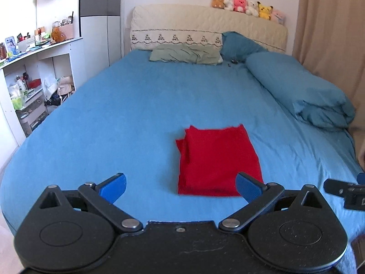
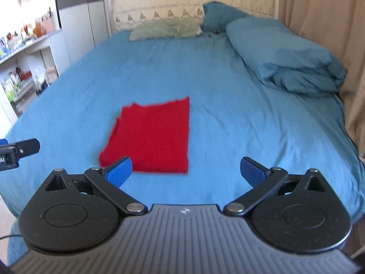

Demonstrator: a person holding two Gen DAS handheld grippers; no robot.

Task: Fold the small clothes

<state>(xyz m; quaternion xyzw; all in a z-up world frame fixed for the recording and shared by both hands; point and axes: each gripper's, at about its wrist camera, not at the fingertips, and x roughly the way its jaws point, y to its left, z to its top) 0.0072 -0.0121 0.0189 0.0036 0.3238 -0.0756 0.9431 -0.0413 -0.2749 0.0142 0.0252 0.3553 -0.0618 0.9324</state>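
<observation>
A red garment (image 1: 216, 159) lies folded into a flat rectangle on the blue bed sheet (image 1: 136, 105); it also shows in the right wrist view (image 2: 155, 137). My left gripper (image 1: 181, 188) is open and empty, held above the bed just in front of the garment's near edge. My right gripper (image 2: 186, 171) is open and empty, also just short of the garment, to its right. Part of the right gripper shows at the right edge of the left wrist view (image 1: 344, 191), and part of the left gripper at the left edge of the right wrist view (image 2: 18, 150).
A rolled blue duvet (image 1: 301, 91) lies along the bed's right side. A green pillow (image 1: 184, 53) and a blue pillow (image 1: 239, 44) sit by the headboard (image 1: 205, 27), topped with plush toys (image 1: 246, 5). Cluttered white shelves (image 1: 34, 75) stand left; a beige curtain (image 1: 330, 34) hangs right.
</observation>
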